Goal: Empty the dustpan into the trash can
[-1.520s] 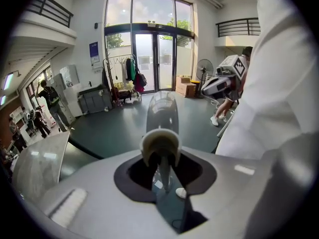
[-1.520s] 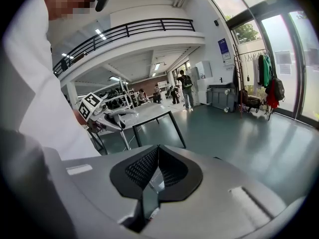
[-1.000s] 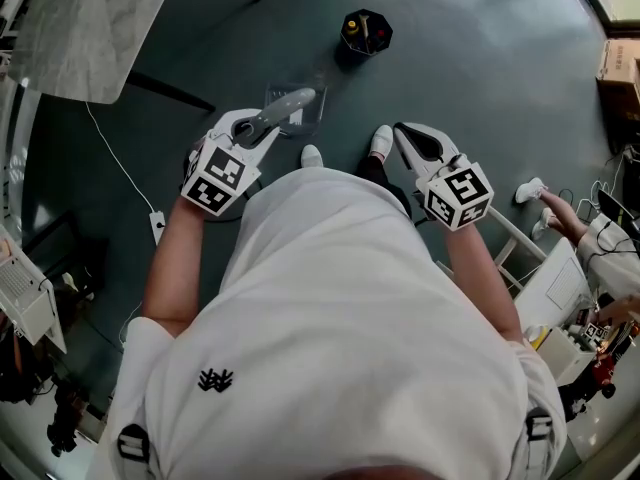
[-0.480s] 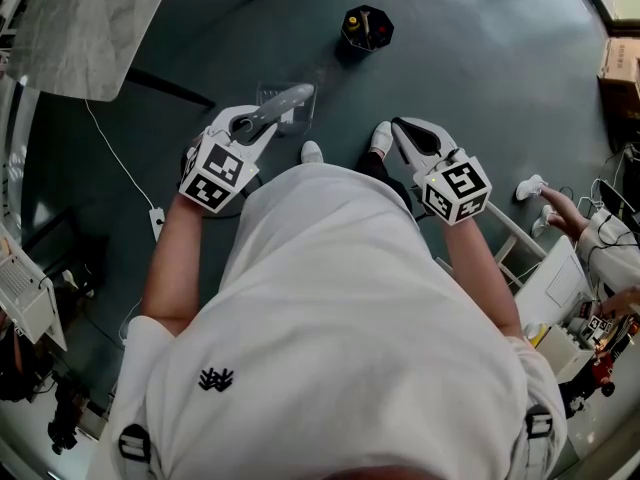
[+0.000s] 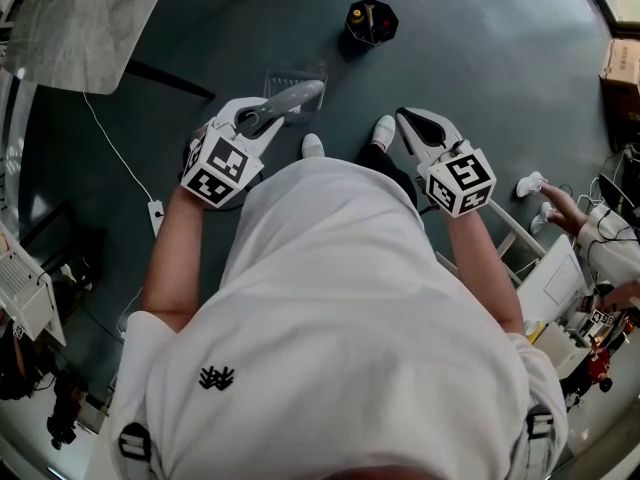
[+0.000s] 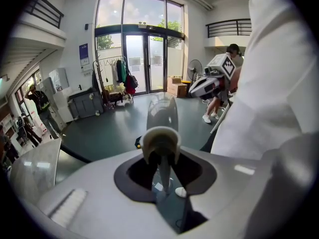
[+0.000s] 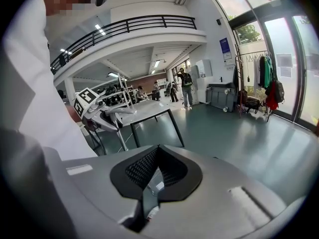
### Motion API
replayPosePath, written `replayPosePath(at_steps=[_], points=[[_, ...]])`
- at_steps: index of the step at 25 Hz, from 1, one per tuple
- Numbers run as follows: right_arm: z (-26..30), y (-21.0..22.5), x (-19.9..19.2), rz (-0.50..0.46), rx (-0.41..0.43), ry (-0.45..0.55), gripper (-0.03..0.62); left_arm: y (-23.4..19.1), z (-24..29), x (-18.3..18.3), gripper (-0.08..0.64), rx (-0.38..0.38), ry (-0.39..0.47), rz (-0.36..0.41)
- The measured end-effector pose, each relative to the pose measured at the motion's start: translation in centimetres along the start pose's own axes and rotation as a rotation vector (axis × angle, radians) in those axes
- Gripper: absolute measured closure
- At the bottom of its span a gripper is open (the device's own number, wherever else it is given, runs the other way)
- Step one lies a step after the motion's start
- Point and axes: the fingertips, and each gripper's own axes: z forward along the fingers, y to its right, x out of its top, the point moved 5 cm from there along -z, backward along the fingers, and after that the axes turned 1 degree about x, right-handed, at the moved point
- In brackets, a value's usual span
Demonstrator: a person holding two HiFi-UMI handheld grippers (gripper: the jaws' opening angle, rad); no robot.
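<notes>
In the head view my left gripper point(image 5: 262, 118) is shut on the grey handle point(image 5: 288, 99) of a clear plastic dustpan point(image 5: 296, 78), held out level above the dark floor. The black trash can point(image 5: 370, 20), with yellow and red items inside, stands on the floor ahead and slightly right of the pan. My right gripper point(image 5: 406, 119) is shut and empty, right of my feet. In the left gripper view the handle's end point(image 6: 160, 141) sits between the jaws of the left gripper point(image 6: 162, 159), and the trash can point(image 6: 137, 142) peeks out beside it. The right gripper point(image 7: 152, 183) holds nothing.
A marble-topped table point(image 5: 80, 18) stands at the far left, with a white cable and power strip point(image 5: 156, 220) on the floor beside it. Another person's legs and shoes point(image 5: 532, 188) are at the right, near white furniture. A cardboard box point(image 5: 620, 63) sits at the right edge.
Both grippers and the dustpan have shifted slightly forward toward the trash can. The left gripper's hold on the handle is unchanged.
</notes>
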Motion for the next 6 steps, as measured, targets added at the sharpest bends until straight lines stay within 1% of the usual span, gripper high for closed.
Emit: replayPosePath(at_steps=[6], points=[[1.2,0.9,0.1,-0.002,-0.034,-0.009,0.591,-0.7,0.4,0.5,0.414,-0.020,0.022,0.029]])
